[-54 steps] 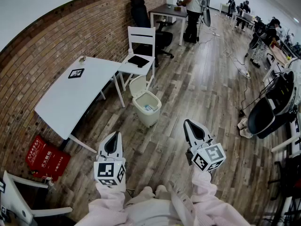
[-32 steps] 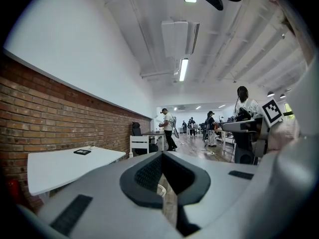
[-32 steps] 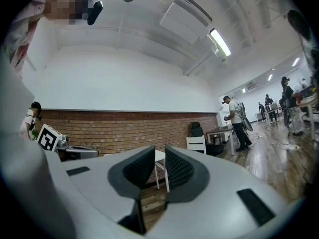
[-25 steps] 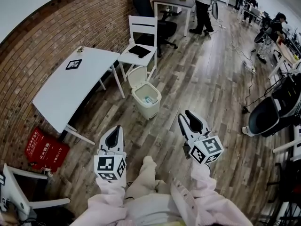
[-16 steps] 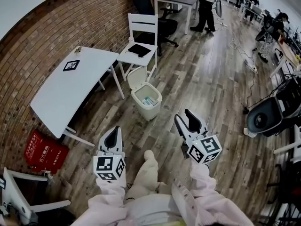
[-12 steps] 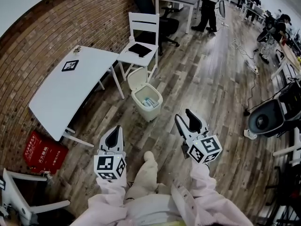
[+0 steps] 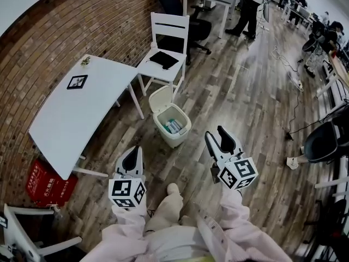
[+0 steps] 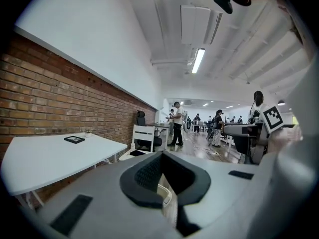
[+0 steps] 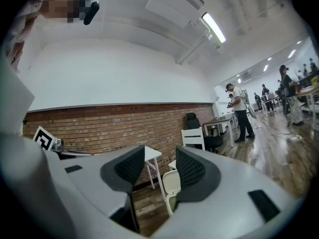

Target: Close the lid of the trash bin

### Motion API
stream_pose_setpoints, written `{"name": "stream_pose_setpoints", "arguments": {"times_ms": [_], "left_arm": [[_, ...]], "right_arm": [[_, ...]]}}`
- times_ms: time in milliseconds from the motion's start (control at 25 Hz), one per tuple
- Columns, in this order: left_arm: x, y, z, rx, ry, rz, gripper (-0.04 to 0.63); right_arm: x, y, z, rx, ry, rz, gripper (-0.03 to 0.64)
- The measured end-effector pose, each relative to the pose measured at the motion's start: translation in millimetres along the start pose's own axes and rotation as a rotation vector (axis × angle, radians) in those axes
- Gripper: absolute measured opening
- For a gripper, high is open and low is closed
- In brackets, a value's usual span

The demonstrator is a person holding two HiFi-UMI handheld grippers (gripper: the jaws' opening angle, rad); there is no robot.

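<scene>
The cream trash bin point(image 7: 173, 136) stands on the wood floor beside the table leg, with its lid point(image 7: 162, 98) tipped up and open and some litter inside. Both grippers hover short of it, over the floor. My left gripper point(image 7: 132, 150) is shut and holds nothing; the left gripper view shows the bin point(image 8: 165, 195) through the slit between its pads. My right gripper point(image 7: 215, 134) is open; its jaws have just been opening and nothing is between them. Its own view frames the raised lid point(image 9: 172, 181) between the spread fingers.
A white table point(image 7: 71, 113) with a small framed marker stands left of the bin. Behind the bin is a white chair point(image 7: 169, 37) carrying a black tablet point(image 7: 163, 60). A red box point(image 7: 46, 184) lies by the brick wall. A person point(image 7: 252, 7) stands at the far desk.
Both grippers and my view have come closer to the bin, which now sits lower in the head view. The right gripper's jaws have spread apart.
</scene>
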State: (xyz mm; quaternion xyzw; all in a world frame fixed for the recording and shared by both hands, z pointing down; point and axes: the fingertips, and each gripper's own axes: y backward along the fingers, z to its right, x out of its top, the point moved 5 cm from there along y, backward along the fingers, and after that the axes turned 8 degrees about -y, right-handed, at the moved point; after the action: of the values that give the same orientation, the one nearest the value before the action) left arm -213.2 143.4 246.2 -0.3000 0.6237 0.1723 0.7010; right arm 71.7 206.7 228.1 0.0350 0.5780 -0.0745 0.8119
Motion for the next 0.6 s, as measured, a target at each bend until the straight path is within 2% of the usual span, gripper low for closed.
{"name": "stream_pose_setpoints", "arguments": {"times_ms": [240, 600], "left_arm": [[5.6, -48.0, -22.7, -0.007, 0.023, 0.000, -0.008], [14.4, -94.2, -32.5, -0.046, 0.022, 0.005, -0.008]], "right_arm": [[1.8, -48.9, 15.0, 0.006, -0.005, -0.016, 0.178], [4.7, -80.1, 40.9, -0.022, -0.049, -0.004, 0.178]]}}
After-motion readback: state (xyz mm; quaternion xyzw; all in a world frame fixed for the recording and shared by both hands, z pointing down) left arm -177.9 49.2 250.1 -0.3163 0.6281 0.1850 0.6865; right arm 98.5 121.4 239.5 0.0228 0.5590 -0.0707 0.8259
